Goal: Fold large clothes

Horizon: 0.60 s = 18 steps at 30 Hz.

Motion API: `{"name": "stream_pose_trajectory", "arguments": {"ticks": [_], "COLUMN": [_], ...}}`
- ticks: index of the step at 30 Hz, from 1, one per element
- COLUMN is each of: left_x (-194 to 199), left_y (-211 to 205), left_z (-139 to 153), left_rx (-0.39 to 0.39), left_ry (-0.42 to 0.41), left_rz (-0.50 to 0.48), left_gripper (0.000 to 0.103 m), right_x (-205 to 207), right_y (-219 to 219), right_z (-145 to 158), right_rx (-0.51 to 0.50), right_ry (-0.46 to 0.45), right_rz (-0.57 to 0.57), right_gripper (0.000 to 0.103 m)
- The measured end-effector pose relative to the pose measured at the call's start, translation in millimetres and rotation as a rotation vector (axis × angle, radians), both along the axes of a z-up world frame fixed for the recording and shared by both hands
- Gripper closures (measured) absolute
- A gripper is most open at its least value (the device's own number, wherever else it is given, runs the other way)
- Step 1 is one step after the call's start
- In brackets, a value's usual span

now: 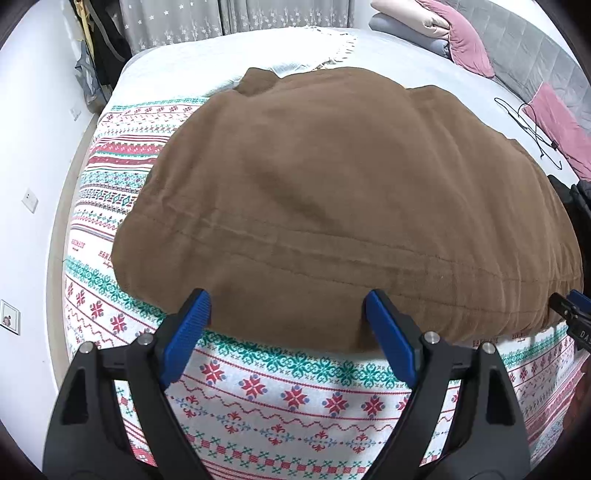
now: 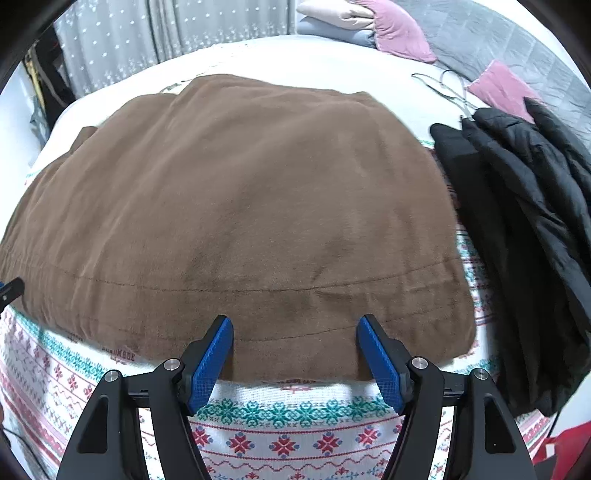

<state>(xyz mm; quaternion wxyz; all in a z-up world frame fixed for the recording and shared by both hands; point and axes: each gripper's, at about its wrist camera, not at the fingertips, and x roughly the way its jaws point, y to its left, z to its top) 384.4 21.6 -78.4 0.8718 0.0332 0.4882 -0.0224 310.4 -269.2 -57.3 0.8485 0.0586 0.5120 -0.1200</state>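
A large brown fleece garment (image 1: pixel 332 192) lies spread flat on a patterned red, green and white blanket (image 1: pixel 280 402) on a bed. It also fills the right wrist view (image 2: pixel 240 206). My left gripper (image 1: pixel 288 310) is open, its blue fingertips at the garment's near hem towards the left side. My right gripper (image 2: pixel 295 332) is open, its blue fingertips at the near hem towards the right side. Neither holds cloth. The tip of the right gripper shows at the right edge of the left wrist view (image 1: pixel 572 314).
A black padded jacket (image 2: pixel 524 229) lies on the bed right of the brown garment. Pink pillows (image 2: pixel 399 29) and a grey headboard (image 2: pixel 480 40) are at the far right. Wire hangers (image 1: pixel 532 129) lie on the white sheet. Curtains (image 1: pixel 229 18) hang behind; a wall is at left.
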Motion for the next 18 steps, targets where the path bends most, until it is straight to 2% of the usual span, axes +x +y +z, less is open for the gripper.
{"name": "stream_pose_trajectory", "arguments": {"ticks": [9,14,18], "left_x": [9.3,13.4,12.9], "left_y": [7.8,7.0,4.6], "left_z": [-5.0,-8.9,-9.8], "left_rx": [-0.042,-0.036,-0.023], "left_ry": [0.016,0.019,0.015], "left_rz": [0.009,0.005,0.007], "left_gripper": [0.016,0.016,0.016], "right_x": [-11.6,-19.3,-21.9], "right_y": [-25.2,-54.4,-62.2], "right_z": [-5.0,-11.4,-13.9], "right_rx": [0.06,0.24,0.279], "right_ry": [0.034,0.004,-0.008], "right_rz": [-0.126,-0.24,-0.265], "right_gripper": [0.027,0.025,0.025]}}
